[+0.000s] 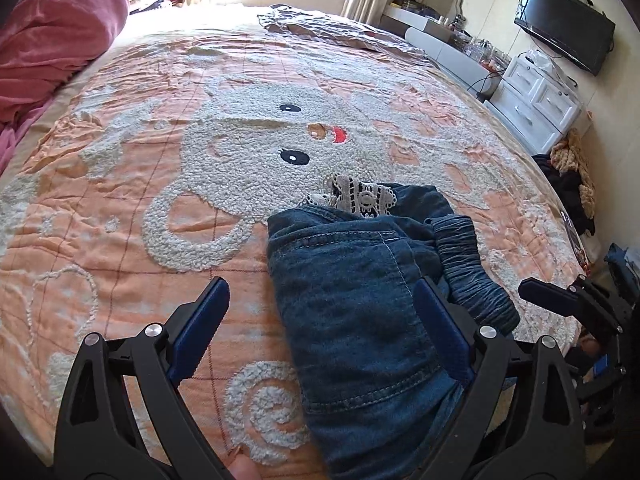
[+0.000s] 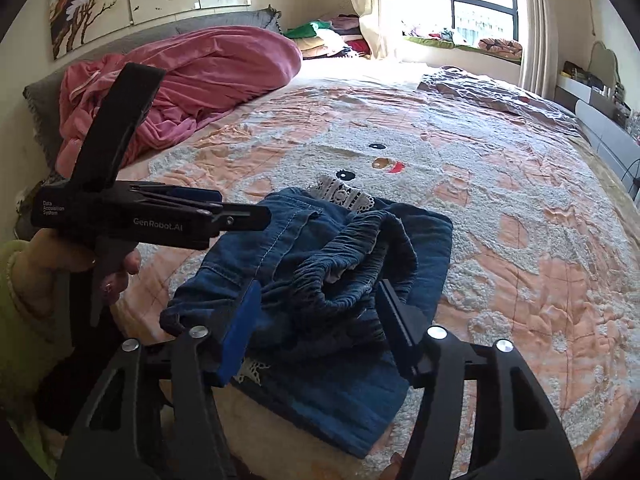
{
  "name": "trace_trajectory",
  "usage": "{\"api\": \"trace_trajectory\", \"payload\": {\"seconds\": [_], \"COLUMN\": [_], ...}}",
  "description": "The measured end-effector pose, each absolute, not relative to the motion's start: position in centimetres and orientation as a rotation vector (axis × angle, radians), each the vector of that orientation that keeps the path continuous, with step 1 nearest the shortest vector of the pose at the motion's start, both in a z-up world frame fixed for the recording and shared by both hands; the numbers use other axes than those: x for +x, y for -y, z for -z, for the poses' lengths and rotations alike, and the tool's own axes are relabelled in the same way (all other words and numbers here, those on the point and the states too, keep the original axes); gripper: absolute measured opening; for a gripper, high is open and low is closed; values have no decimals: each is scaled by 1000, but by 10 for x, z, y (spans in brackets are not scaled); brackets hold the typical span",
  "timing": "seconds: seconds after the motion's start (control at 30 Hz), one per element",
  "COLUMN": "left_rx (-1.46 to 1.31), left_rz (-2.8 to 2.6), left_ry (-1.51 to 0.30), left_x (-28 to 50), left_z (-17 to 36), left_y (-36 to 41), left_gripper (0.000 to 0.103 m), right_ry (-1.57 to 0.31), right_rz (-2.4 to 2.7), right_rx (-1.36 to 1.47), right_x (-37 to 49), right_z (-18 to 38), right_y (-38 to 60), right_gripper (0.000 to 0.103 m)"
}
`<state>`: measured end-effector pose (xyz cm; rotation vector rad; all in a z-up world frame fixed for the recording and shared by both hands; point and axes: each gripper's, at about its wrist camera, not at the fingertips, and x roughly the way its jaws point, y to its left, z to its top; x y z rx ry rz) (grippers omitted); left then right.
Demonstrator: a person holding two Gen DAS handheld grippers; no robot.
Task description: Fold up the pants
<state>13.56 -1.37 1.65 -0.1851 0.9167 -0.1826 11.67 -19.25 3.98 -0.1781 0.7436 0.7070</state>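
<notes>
Small dark blue denim pants (image 1: 352, 292) with an elastic waistband (image 1: 468, 272) and white lace trim (image 1: 360, 194) lie folded in a bundle on the bed. My left gripper (image 1: 320, 292) is open; its right finger (image 1: 440, 324) rests on the denim and its left finger (image 1: 200, 328) is over bare quilt. In the right wrist view the pants (image 2: 312, 264) sit between the open fingers of my right gripper (image 2: 318, 296), low over the gathered waistband (image 2: 344, 264). The left gripper also shows in the right wrist view (image 2: 248, 212), held level at the pants' left edge.
The bed is covered by an orange quilt with a white bear pattern (image 1: 248, 152). A pink duvet (image 2: 192, 76) lies at the headboard side. A patterned blanket (image 1: 328, 28) lies at the far end. White drawers (image 1: 536, 100) and a TV (image 1: 568, 24) stand right of the bed.
</notes>
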Motion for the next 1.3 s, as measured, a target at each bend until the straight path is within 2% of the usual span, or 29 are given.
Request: {"api": "trace_trajectory", "payload": {"seconds": [0.07,0.13,0.43,0.53,0.6,0.67,0.7,0.83,0.93,1.03,1.3], "left_rx": [-187,-186,-198,-209,-217,-221,-221,-217,-203,-170,-198], "left_rz": [184,183,190,195,197,203,205,213,219,209,204], "left_ry": [-931,-942,-961,-957,-954,-950,-949,-947,-946,-954,-964], "left_x": [139,141,144,142,141,140,139,134,129,124,132], "left_z": [-10,-5,5,6,5,3,2,0,-1,1,11], "left_y": [15,16,17,16,15,14,14,15,18,21,18], "left_gripper": [86,86,86,86,86,86,86,86,92,93,93], "right_ry": [-758,-780,-873,-876,-844,-808,-798,-802,-834,-858,-973], "right_rz": [-722,-730,-706,-718,-723,-703,-693,-624,-563,-526,-507], "right_rx": [-202,-219,-192,-161,-103,-78,-60,-23,2,5,60], "right_x": [119,120,121,120,120,120,121,131,142,154,186], "right_z": [-35,-28,-5,-8,-19,-28,-31,-32,-29,-27,-3], "right_y": [189,188,202,205,216,224,229,243,251,255,251], "right_gripper": [22,7,7,11,20,39,43,49,66,69,70]}}
